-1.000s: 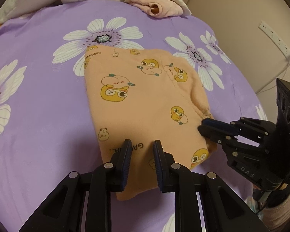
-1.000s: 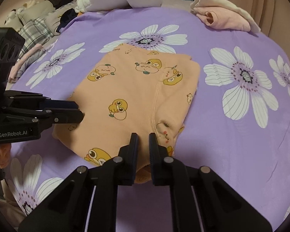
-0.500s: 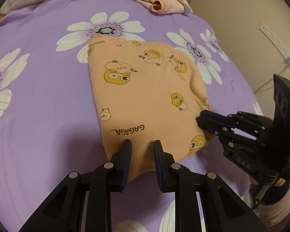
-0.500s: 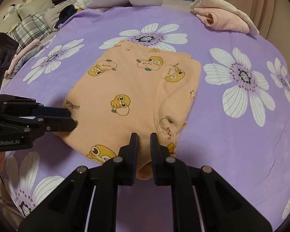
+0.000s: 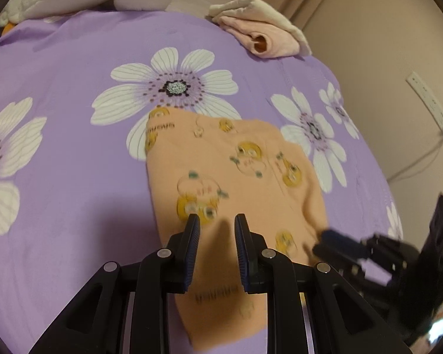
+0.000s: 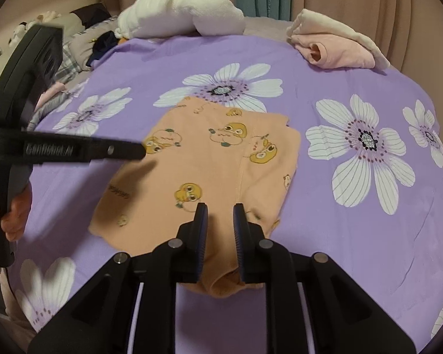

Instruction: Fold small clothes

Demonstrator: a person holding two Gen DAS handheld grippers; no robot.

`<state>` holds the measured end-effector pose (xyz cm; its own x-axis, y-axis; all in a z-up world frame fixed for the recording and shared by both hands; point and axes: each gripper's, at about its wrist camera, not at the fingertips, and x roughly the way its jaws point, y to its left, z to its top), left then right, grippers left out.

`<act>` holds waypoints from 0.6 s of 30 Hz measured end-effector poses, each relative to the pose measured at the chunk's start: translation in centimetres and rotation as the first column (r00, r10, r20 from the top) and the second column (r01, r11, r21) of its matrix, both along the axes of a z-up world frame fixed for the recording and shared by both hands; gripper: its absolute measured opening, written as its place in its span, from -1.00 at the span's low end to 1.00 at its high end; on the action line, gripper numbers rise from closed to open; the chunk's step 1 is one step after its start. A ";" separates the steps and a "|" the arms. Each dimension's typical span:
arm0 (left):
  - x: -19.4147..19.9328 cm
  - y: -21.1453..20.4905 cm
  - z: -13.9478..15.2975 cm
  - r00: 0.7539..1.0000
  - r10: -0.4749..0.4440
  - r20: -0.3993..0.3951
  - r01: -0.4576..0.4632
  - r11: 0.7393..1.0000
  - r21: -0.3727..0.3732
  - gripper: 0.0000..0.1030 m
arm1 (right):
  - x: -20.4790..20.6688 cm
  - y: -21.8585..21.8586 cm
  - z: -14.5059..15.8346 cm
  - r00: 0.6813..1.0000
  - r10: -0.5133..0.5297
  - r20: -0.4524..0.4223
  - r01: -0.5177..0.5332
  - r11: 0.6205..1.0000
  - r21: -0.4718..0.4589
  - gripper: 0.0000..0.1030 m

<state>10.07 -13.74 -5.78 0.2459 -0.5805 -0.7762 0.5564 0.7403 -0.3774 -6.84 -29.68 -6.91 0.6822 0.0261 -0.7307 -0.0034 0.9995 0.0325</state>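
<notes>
A small orange garment [image 5: 230,194] printed with yellow cartoon ducks lies folded flat on the purple flowered bedsheet [image 5: 59,147]. It also shows in the right wrist view [image 6: 209,174]. My left gripper [image 5: 217,221] hovers above the garment's near half, jaws slightly apart and empty. My right gripper [image 6: 220,209] hovers above the garment's near right part, jaws slightly apart and empty. The right gripper appears blurred at the lower right of the left wrist view [image 5: 339,242]. The left gripper reaches in from the left of the right wrist view [image 6: 133,150].
A folded pink and cream garment [image 6: 336,47] lies at the far right of the bed. A white rolled blanket [image 6: 186,14] lies at the far edge. Several clothes [image 6: 73,50] are piled at the far left. A wall with a power strip [image 5: 428,103] is on the right.
Both grippers have lifted off the garment's near edge and moved forward over it. Their jaws have opened a little. The garment stays flat on the sheet.
</notes>
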 end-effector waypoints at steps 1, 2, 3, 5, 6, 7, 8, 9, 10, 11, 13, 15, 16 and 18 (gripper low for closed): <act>0.6 -0.5 -0.4 1.000 0.009 -0.012 -0.009 1.000 0.015 -0.61 | 0.2 0.0 -0.3 1.000 -0.004 -0.011 0.004 1.000 -0.002 -0.65; 1.2 -0.9 -1.0 0.999 0.015 -0.032 -0.014 1.000 0.026 -0.61 | 0.5 -0.1 -0.8 0.999 -0.010 -0.031 0.010 1.000 0.001 -0.65; 1.8 -1.2 -1.6 0.998 0.018 -0.054 -0.016 0.999 0.037 -0.61 | 0.5 -0.1 -1.2 0.999 -0.013 -0.042 0.014 1.000 0.005 -0.65; 2.6 -1.6 -2.7 0.995 0.024 -0.095 -0.019 0.998 0.052 -0.61 | 0.6 -0.3 -1.8 0.998 -0.012 -0.054 0.013 1.000 0.011 -0.65; 2.8 -1.5 -2.8 0.994 0.029 -0.105 -0.024 0.999 0.042 -0.61 | 0.6 -0.3 -1.9 0.998 -0.012 -0.056 0.013 1.000 0.014 -0.65; 2.9 -1.5 -2.8 0.994 0.032 -0.109 -0.028 0.999 0.038 -0.61 | 0.6 -0.4 -2.0 0.998 -0.011 -0.058 0.012 1.000 0.019 -0.65; 3.0 -1.5 -2.7 0.993 0.034 -0.112 -0.030 0.999 0.036 -0.61 | 0.6 -0.4 -2.0 0.998 -0.009 -0.059 0.011 1.000 0.021 -0.65; 3.0 -1.4 -2.6 0.993 0.036 -0.115 -0.033 0.999 0.034 -0.61 | 0.6 -0.4 -2.0 0.998 -0.008 -0.059 0.009 1.000 0.022 -0.66; 2.9 -1.2 -2.4 0.993 0.036 -0.113 -0.033 0.999 0.032 -0.61 | 0.6 -0.4 -1.9 0.998 -0.007 -0.059 0.008 1.000 0.021 -0.65; 2.7 -1.1 -2.2 0.994 0.034 -0.105 -0.031 0.999 0.032 -0.61 | 0.6 -0.4 -1.7 0.998 -0.006 -0.056 0.007 1.000 0.020 -0.65; 2.0 -0.8 -1.5 0.997 0.023 -0.072 -0.021 0.999 0.037 -0.61 | 0.4 -0.4 -1.1 0.999 -0.005 -0.037 0.006 1.000 0.021 -0.65; 0.8 -0.3 -0.9 0.999 0.002 -0.036 -0.001 0.999 0.039 -0.61 | 0.4 -0.7 -0.5 1.000 -0.013 -0.007 0.013 1.000 0.028 -0.60; 0.2 0.0 -0.5 1.000 -0.010 -0.019 0.010 0.999 0.032 -0.61 | 0.6 -1.0 -0.1 1.000 -0.024 0.006 0.024 0.999 0.034 -0.59; -1.0 0.5 -0.1 0.999 -0.039 0.005 0.039 0.999 0.013 -0.61 | 1.2 -1.7 0.4 0.998 -0.056 0.023 0.055 0.997 0.050 -0.50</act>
